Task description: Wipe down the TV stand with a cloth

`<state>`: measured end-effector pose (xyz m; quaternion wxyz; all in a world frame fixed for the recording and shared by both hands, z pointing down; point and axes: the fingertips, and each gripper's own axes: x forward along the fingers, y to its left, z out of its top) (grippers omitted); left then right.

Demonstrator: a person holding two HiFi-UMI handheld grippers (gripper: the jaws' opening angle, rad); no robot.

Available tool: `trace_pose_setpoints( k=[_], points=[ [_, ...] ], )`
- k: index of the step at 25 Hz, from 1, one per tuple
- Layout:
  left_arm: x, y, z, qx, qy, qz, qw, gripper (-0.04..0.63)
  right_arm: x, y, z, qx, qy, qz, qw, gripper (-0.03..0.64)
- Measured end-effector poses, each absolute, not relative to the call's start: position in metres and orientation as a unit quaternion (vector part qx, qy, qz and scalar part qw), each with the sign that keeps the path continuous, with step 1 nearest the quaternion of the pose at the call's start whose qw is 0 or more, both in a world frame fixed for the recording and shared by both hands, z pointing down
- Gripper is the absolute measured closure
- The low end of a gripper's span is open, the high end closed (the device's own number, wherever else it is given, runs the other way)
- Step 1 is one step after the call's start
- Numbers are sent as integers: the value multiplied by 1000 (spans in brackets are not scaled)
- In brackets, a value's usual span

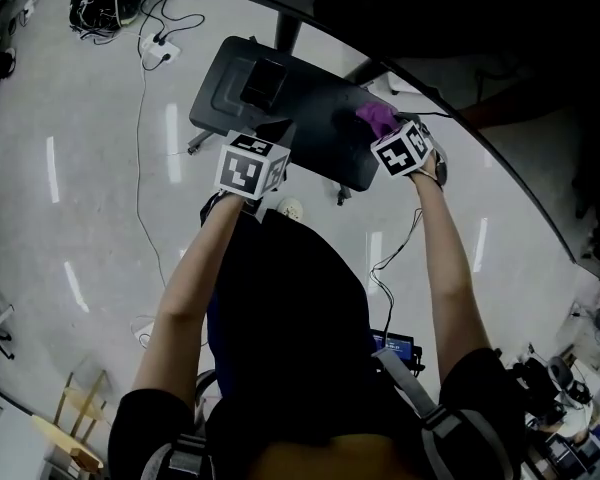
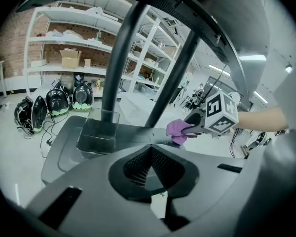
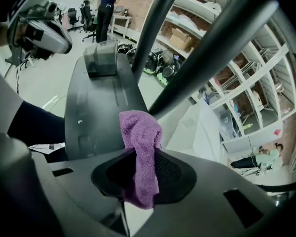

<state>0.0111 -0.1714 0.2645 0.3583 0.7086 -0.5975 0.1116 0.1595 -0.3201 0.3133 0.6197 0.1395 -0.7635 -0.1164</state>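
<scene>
TV stand [image 1: 280, 108]: dark flat base on pale floor, 2 dark poles [image 2: 121, 58] rising tilted from it. Right gripper [image 1: 388, 128] clenched on purple cloth [image 3: 140, 147]; the cloth bunches out past the jaw tips and sits against the base top at its right end, near the foot of the nearer pole. From the left gripper view the cloth [image 2: 175, 130] seems to touch the surface, though contact is hard to confirm at that angle. Left gripper [image 2: 150, 167] has jaws closed together, nothing between them; it hangs over the base's near edge, well apart from the cloth. A boxy clear piece [image 2: 97, 130], possibly a tray, sits on the base's left part. White power strip [image 1: 160, 53] and cables lie on floor beyond.
</scene>
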Motion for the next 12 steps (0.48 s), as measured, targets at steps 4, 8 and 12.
trace_pose_setpoints(
  k=[4,8,12],
  points=[
    [-22,-152,266,704,-600,112,362,589,110,-282,303,137,-786,-100,595,505],
    [-63,-129,264,704,-600,119,361,589,44,-231,278,142,-816,-77,555,505],
    [-106,-116,264,712,-590,128,357,589,-20,-190,257,148,-835,-63,526,505]
  ],
)
